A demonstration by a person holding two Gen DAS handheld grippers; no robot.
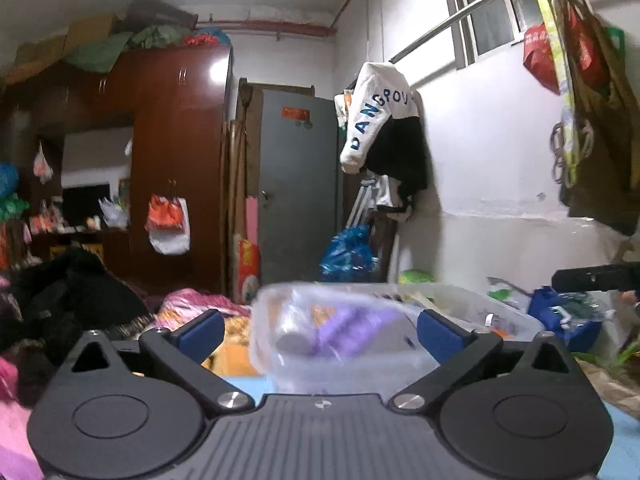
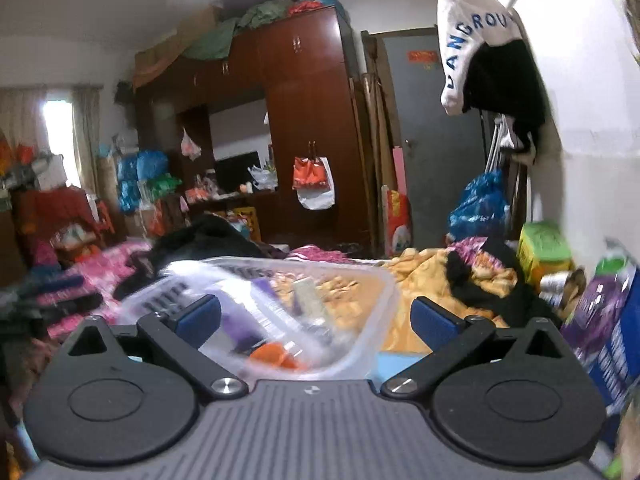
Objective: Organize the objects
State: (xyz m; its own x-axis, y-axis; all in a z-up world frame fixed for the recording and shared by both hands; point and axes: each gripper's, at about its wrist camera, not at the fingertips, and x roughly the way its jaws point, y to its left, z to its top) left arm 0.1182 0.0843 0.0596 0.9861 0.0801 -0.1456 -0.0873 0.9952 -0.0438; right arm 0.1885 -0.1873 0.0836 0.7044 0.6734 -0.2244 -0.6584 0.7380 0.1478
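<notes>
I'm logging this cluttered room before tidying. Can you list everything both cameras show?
plastic tub: one, clear, just ahead on the blue surface, small items inside
purple bottle: one, inside the tub
orange lid: one, inside the tub
wardrobe: one, dark brown, back wall
door: one, grey, beside wardrobe
jacket: one, white and black, hanging on the right
blue bag: one, by the door
yellow blanket: one, behind the tub
left tool: black with blue pads, open
right tool: same, open
</notes>
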